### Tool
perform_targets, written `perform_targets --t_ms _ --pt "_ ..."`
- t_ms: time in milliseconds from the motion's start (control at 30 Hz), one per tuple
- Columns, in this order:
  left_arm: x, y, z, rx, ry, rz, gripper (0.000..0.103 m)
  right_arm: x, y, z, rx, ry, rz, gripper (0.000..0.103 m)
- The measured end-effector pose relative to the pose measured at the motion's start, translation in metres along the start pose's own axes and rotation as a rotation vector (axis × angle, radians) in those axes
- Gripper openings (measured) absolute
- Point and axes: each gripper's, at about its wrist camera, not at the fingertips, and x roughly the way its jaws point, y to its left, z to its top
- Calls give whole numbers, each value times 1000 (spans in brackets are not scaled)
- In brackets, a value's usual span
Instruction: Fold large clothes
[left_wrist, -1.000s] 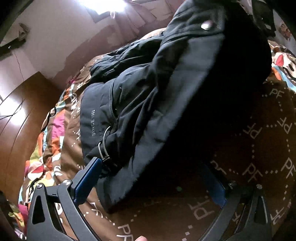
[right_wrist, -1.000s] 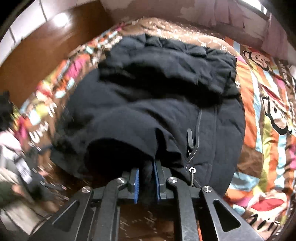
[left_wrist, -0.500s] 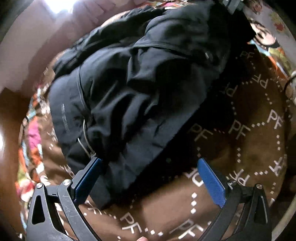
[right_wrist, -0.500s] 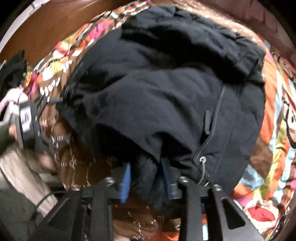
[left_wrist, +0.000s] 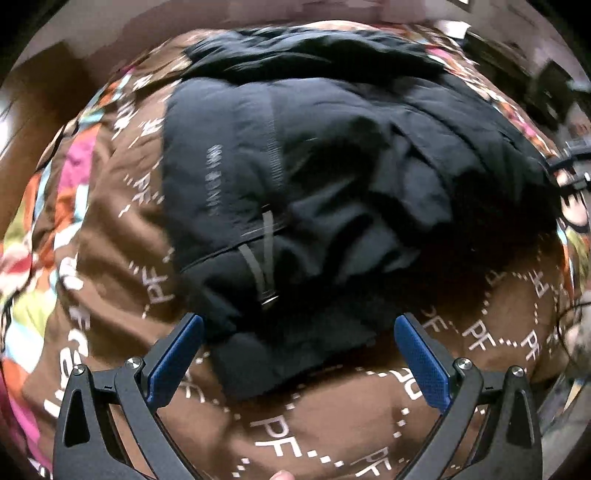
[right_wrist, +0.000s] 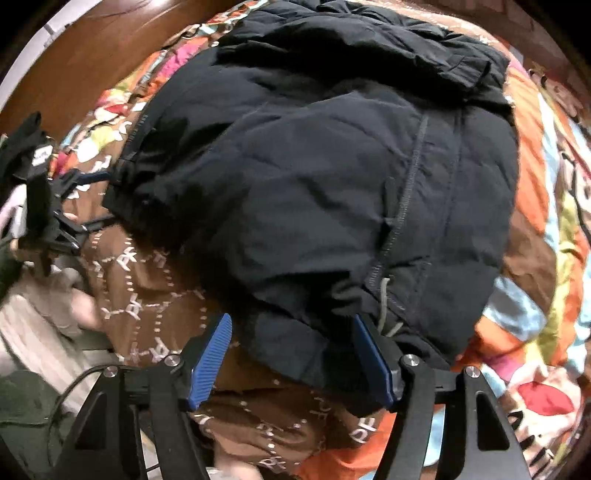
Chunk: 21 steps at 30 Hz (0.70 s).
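The dark padded jacket (right_wrist: 325, 192) lies bunched in a heap on the bed, on top of the brown bedcover (left_wrist: 325, 428) printed with white "PF" letters and dotted lines. From my right gripper's camera I see its zipper (right_wrist: 402, 206) running down the right part of the heap, and a grey drawstring (right_wrist: 388, 314) hangs at the near hem. From my left gripper's camera I see a flat panel of the jacket with pale small lettering (left_wrist: 214, 177) on the left, and a grey strap with a metal buckle (left_wrist: 267, 277) lying near the near edge.

My right gripper (right_wrist: 291, 358) points steeply down at the near hem. Its jaws have just been opening, and now the blue pads (right_wrist: 210, 362) stand apart. A fold of the hem is between them, but I do not see the pads pressing it; the right pad is just beside the fabric, maybe touching.

My left gripper (left_wrist: 299, 354) is also spread wide, with the near corner of the jacket between its pads (left_wrist: 173, 358), and the cloth lies loose on the cover. In the right camera this gripper shows at the far left edge, beside the jacket.

Around the brown part, the bedcover turns to a colourful cartoon pattern (right_wrist: 546, 258) in orange, pink and light blue. Beyond the bed on the far left is brown wooden furniture (right_wrist: 92, 62).
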Motion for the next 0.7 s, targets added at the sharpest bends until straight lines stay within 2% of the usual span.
perform_targets --t_ms 200,333,467,700 --pt "1 26 5 -113 20 7 101 9 -36 -14 207 42 10 65" --pt "12 36 3 -181 72 18 101 15 -57 -25 310 62 48 65" --pt "16 51 -2 -268 99 -1 101 16 -62 -28 341 71 66 65" --pt "16 55 -6 -267 106 -8 100 10 -71 -34 385 76 99 65"
